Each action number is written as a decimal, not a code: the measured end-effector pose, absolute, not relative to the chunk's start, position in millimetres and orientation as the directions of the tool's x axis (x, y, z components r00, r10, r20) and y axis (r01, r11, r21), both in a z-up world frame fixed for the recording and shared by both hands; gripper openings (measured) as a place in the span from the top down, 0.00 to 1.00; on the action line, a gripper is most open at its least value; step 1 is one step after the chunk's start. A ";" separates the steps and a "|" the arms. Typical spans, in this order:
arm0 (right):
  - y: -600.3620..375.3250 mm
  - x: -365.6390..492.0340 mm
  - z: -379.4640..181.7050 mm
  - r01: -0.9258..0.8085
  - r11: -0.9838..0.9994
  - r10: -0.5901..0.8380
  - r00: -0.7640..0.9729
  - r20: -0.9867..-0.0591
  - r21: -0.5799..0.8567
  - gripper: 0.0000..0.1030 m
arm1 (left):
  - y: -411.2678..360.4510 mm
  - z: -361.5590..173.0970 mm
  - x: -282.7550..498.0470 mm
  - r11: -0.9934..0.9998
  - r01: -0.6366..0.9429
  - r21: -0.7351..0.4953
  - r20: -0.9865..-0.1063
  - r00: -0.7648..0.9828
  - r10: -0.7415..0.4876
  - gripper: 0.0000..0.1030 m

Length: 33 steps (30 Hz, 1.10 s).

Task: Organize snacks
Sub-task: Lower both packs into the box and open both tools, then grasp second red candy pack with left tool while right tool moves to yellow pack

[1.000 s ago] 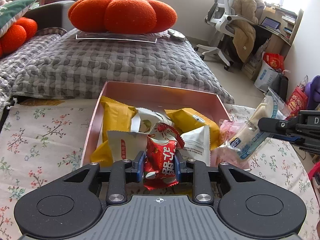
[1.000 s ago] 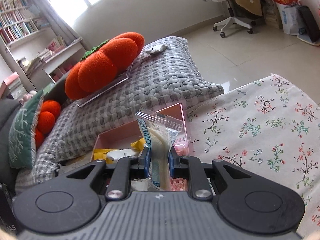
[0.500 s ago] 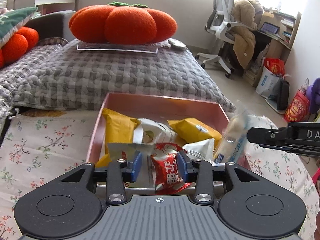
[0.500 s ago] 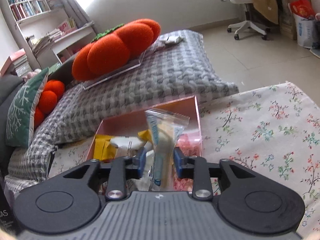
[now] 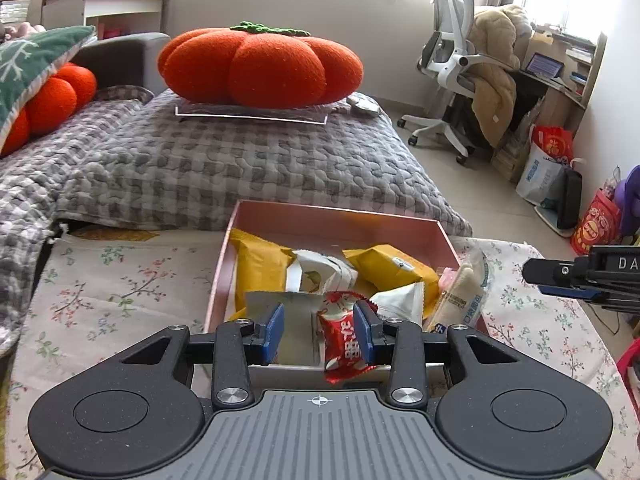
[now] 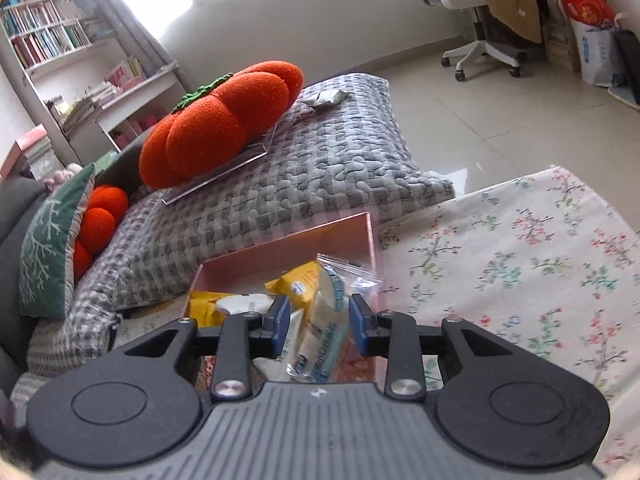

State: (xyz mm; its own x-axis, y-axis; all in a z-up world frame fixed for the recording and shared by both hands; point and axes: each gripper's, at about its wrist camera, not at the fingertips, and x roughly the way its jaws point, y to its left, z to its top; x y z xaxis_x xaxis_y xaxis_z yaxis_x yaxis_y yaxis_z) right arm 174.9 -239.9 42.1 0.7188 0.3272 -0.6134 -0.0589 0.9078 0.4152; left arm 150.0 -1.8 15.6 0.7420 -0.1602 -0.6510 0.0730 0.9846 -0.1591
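Floral worktop (image 5: pixel 120 288) carries pink box (image 5: pixel 340 220). Left hand-held gripper (image 5: pixel 319 328) spread wide around red packet (image 5: pixel 346 344). Right hand-held gripper (image 6: pixel 319 320) spread wide around clear packet (image 6: pixel 326 320).

pink box (image 5: pixel 448 240) packed, floral tablecloth (image 5: pixel 120 280) open

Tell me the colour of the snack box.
Pink: the box shows it best in the left wrist view.

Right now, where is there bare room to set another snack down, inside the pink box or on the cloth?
The pink box is crowded at its near half, where the red packet and clear-wrapped snack lie; only its far strip is bare. The floral cloth left of the box, and right of it in the right wrist view, is open.
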 end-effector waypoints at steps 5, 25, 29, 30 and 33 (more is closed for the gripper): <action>-247.9 166.1 44.0 -0.024 0.934 0.270 0.699 -0.662 0.356 0.44 | -1.4 12.1 137.0 0.990 0.052 -0.131 -0.712 0.689 -0.131 0.64; -245.1 142.9 17.3 -0.076 0.973 0.224 0.523 -0.822 0.216 0.32 | -23.1 -30.1 114.1 0.989 0.082 -0.122 -0.840 0.523 -0.147 0.49; -245.9 145.2 14.4 -0.069 0.974 0.221 0.515 -0.828 0.217 0.32 | -23.7 -32.7 114.9 0.989 0.087 -0.123 -0.844 0.514 -0.150 0.49; -245.6 145.0 14.1 -0.068 0.974 0.219 0.513 -0.830 0.215 0.32 | -23.4 -33.1 115.1 0.988 0.087 -0.126 -0.845 0.512 -0.153 0.49; -242.4 144.8 12.0 -0.076 0.976 0.213 0.505 -0.836 0.203 0.31 | -21.3 -34.5 116.2 0.986 0.080 -0.144 -0.848 0.504 -0.165 0.49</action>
State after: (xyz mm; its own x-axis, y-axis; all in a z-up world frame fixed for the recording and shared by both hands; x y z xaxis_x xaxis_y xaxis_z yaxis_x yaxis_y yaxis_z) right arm 144.8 -242.4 12.0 0.5054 0.2129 -0.8362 -0.0762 0.9763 0.2026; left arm 116.2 -21.3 -34.5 0.5041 -0.1652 -0.8477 0.0804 0.9862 -0.1444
